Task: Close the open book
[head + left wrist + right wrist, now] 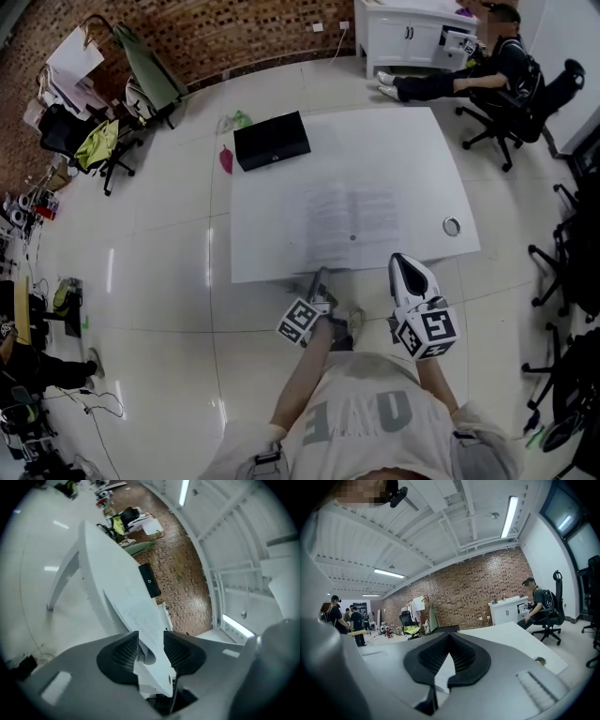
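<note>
The open book (pixel 352 225) lies flat on the white table (pixel 394 150), both pages face up, near the front edge. My left gripper (pixel 321 279) sits low at the table's front edge, left of the book. In the left gripper view the picture is rolled; the left gripper (pixel 151 637) is open, its jaws stand apart, and the table's white edge runs between them without the pads pressing on it. The printed pages of the book (pixel 136 613) lie just beyond. My right gripper (pixel 403 261) rests at the front edge by the book's right corner. In its own view the right gripper (pixel 449 644) is shut, tips together, holding nothing.
A black case (pixel 272 141) lies at the table's far left corner. A round cable hole (pixel 452 226) sits near the right edge. A person (pixel 478 70) sits in an office chair beyond the far right corner. Chairs and clutter (pixel 103 141) stand to the left.
</note>
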Motion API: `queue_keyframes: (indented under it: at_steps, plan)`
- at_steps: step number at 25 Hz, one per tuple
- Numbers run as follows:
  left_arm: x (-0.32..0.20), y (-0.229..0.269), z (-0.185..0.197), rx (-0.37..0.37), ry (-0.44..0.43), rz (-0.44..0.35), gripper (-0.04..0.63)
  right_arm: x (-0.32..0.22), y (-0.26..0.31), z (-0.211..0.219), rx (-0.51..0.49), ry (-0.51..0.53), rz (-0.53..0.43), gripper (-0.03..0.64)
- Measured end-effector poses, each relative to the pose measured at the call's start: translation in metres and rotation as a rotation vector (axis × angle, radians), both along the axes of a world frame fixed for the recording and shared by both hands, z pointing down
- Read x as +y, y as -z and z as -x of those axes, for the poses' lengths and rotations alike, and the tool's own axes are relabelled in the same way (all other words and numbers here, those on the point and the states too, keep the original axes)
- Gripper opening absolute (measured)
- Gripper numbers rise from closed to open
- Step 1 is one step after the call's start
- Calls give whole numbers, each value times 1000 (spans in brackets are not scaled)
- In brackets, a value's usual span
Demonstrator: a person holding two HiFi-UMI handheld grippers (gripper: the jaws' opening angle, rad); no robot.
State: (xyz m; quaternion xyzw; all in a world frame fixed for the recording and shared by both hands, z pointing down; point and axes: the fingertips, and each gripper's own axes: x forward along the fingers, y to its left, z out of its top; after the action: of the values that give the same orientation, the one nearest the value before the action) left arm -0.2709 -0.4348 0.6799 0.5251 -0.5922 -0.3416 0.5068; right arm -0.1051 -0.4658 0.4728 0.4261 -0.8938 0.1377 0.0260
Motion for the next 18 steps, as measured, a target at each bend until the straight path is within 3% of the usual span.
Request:
queue_keyframes:
  at_steps: [3, 6, 13, 15, 18]
  plan:
    - [-4, -12, -1, 115, 50, 26, 172, -8, -1, -9, -3, -30, 9, 3]
    - [-4, -23, 1, 147, 74, 43, 170, -13, -4, -14, 3, -47, 16, 3]
    - [-10, -30, 13, 233, 189, -8, 161, -18, -11, -11, 12, -36, 29, 3]
    - [-11, -30, 16, 216, 197, -15, 155, -18, -12, -10, 16, -32, 27, 3]
    - [-11, -28, 18, 104, 184, 14, 133, -19, -12, -13, 23, -33, 25, 3]
